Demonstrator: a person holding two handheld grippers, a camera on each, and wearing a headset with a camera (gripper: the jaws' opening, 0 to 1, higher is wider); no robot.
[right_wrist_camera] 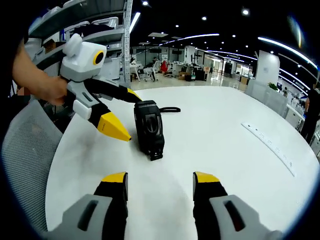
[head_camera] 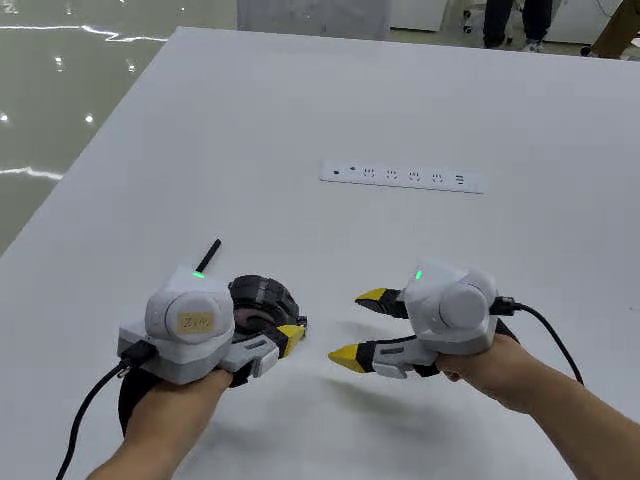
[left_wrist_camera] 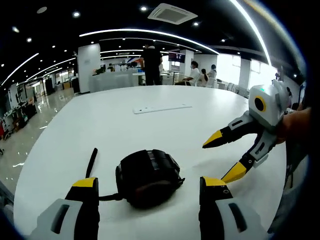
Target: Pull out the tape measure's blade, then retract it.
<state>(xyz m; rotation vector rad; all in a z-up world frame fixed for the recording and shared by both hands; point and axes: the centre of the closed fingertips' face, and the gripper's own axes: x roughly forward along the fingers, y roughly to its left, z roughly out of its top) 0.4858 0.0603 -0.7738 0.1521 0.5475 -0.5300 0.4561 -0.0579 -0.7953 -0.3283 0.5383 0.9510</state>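
Counting up: 2 grippers, 1 tape measure, 1 power strip, 1 table.

Lying on the white table, near its close edge: the black tape measure, sitting between the 2 spread jaws of the left gripper, with 1 black strap trailing flat on the table behind it. Standing open around the case without pinching it, judging by the gaps on both sides in the left gripper view.

Being held just beside the case, on its right: the right gripper, likewise gaping, with 2 yellow tips pointing toward the tape measure and clasping nothing.

Lying well beyond, further up the table: the white power strip.

Hiding part of the case and 1 left jaw in the head view: the left gripper's own white body. Being too dark to pick out: the blade and its hook.

Standing past the far edge, cut off at the top of the head view: 1 person's legs. Blurring into the office background of the left gripper view: more people, too small to count.
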